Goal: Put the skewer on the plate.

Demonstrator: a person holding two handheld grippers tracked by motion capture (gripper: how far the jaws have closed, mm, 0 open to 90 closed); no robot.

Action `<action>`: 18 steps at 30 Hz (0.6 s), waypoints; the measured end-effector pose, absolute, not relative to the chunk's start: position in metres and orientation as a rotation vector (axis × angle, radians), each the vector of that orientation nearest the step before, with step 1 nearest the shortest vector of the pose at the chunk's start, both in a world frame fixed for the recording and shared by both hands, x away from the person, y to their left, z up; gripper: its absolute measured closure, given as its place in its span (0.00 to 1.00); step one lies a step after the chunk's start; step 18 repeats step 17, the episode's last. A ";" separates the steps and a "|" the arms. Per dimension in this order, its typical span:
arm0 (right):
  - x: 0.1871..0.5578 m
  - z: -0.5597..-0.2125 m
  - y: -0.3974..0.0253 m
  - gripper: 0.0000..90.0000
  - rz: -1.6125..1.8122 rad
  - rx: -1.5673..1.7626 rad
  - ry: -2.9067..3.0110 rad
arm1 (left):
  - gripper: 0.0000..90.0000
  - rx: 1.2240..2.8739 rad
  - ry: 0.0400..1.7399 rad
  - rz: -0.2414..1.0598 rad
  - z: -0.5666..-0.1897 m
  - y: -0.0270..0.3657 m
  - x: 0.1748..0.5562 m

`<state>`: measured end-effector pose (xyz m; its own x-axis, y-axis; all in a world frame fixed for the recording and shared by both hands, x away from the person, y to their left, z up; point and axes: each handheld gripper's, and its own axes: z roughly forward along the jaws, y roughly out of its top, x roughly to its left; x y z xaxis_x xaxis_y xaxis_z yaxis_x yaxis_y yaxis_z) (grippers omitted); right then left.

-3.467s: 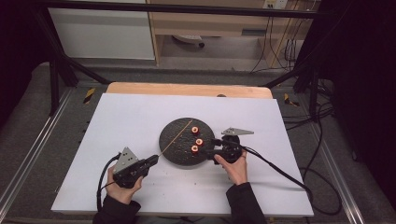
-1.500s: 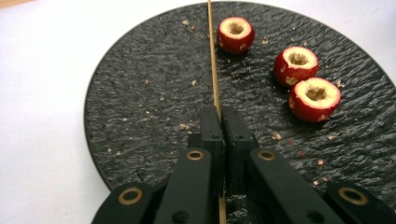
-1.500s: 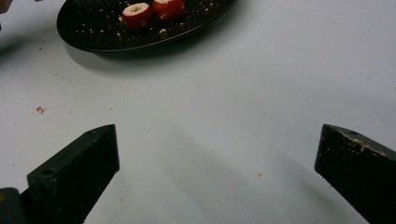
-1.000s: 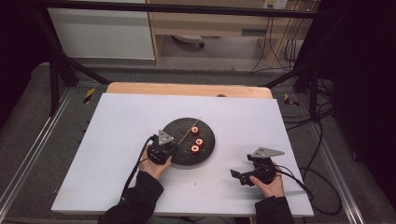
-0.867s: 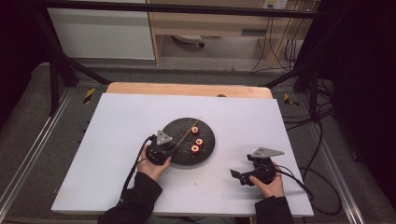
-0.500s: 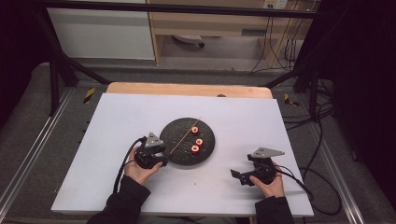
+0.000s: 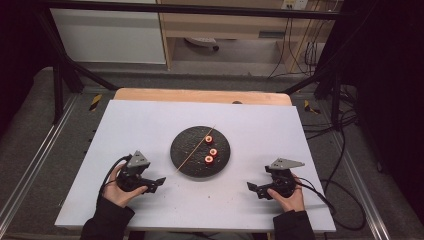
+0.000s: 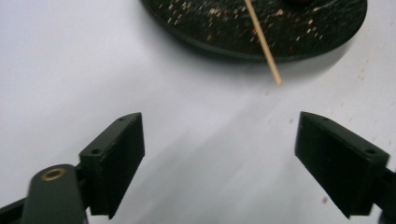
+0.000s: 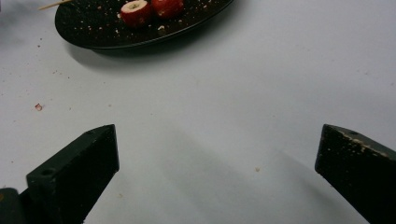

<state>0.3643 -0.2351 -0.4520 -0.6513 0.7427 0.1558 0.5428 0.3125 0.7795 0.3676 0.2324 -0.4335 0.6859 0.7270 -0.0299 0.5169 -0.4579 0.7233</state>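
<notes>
Black plate (image 7: 200,151) lies at mid-table on the white board (image 7: 150,120), carrying three red cut pieces (image 7: 210,152) and a wooden skewer (image 7: 196,149) whose near end overhangs its rim. Your left gripper (image 7: 159,181) and right gripper (image 7: 251,186) rest on the board either side, well apart from the plate, jaws wide and empty.

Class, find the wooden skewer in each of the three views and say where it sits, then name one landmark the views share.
High view: the skewer lies slanted across the left half of the black plate.
Left gripper view: top centre, its tip pointing out over the plate's near rim, above the table.
Right gripper view: a short tip at the top left corner.
Shared landmark: the black plate.
</notes>
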 end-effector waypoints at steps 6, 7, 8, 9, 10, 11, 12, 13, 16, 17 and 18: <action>0.363 -0.454 -0.234 0.01 1.230 1.172 2.359 | 0.09 2.126 0.977 0.384 -0.446 0.257 0.358; 0.363 -0.454 -0.234 0.01 1.230 1.172 2.360 | 0.08 2.116 0.983 0.383 -0.447 0.261 0.356; 0.363 -0.454 -0.234 0.01 1.234 1.167 2.363 | 0.08 2.112 0.985 0.386 -0.448 0.263 0.355; 0.363 -0.454 -0.234 0.01 1.236 1.171 2.365 | 0.08 2.107 0.987 0.388 -0.448 0.266 0.354; 0.363 -0.454 -0.234 0.01 1.232 1.164 2.370 | 0.08 2.099 0.992 0.389 -0.449 0.267 0.353; 0.363 -0.455 -0.234 0.01 1.230 1.162 2.370 | 0.08 2.096 0.993 0.392 -0.449 0.269 0.352; 0.362 -0.455 -0.234 0.01 1.226 1.162 2.373 | 0.08 2.095 0.991 0.396 -0.449 0.270 0.352; 0.362 -0.455 -0.234 0.01 1.221 1.157 2.377 | 0.08 2.092 0.987 0.397 -0.450 0.271 0.351; 0.362 -0.456 -0.233 0.01 1.214 1.147 2.393 | 0.08 2.090 0.984 0.400 -0.450 0.272 0.351; 0.362 -0.456 -0.233 0.01 1.207 1.145 2.396 | 0.08 2.090 0.982 0.400 -0.450 0.272 0.352; 0.362 -0.456 -0.233 0.01 1.207 1.145 2.396 | 0.08 2.090 0.982 0.400 -0.450 0.272 0.352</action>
